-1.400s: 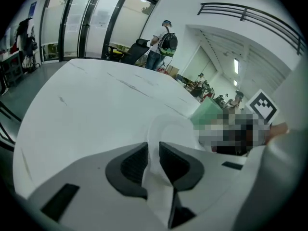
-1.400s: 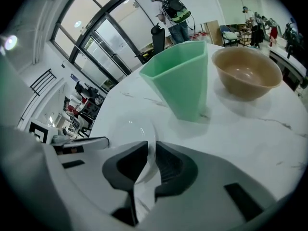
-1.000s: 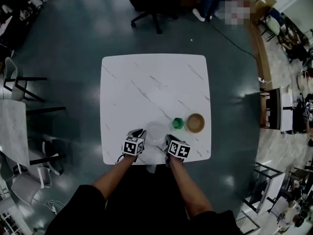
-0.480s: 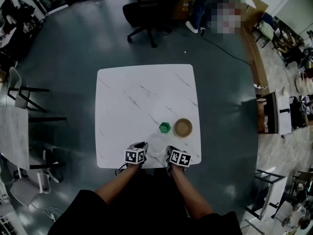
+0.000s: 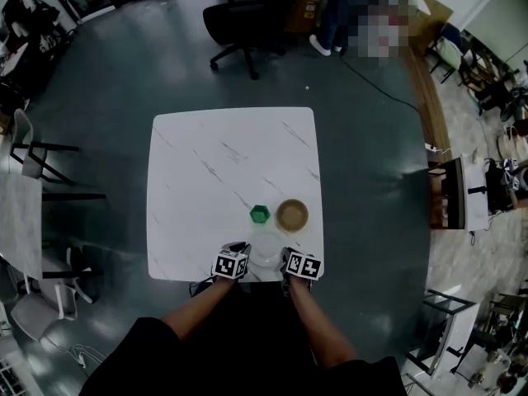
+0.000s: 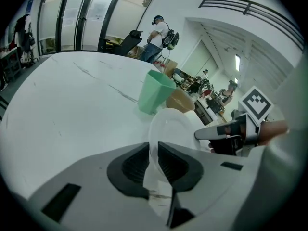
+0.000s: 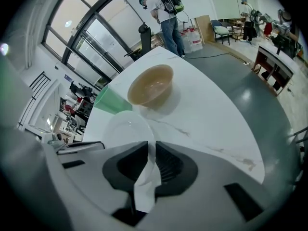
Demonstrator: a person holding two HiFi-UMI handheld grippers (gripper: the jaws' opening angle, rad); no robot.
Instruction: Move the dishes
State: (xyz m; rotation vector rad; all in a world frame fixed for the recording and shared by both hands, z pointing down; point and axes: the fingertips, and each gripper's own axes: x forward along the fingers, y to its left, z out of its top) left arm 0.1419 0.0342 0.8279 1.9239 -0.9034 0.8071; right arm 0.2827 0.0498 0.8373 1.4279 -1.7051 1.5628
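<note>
A white plate (image 5: 266, 248) is held near the front edge of the white marble table (image 5: 214, 172). My left gripper (image 5: 242, 252) is shut on the plate's left rim (image 6: 166, 129). My right gripper (image 5: 285, 256) is shut on its right rim (image 7: 126, 129). Just beyond the plate stand a green cup (image 5: 260, 214) (image 6: 155, 91) (image 7: 114, 101) and a tan bowl (image 5: 291, 215) (image 7: 151, 84) (image 6: 182, 101), the bowl to the right of the cup.
A black office chair (image 5: 239, 15) stands on the dark floor beyond the table, with a person near it. Chairs and another table (image 5: 16, 221) are at the left. Shelving and furniture (image 5: 462, 192) line the right side.
The view has shifted, so the table now sits further left in the head view. Both grippers stay shut on the plate at the table's front edge.
</note>
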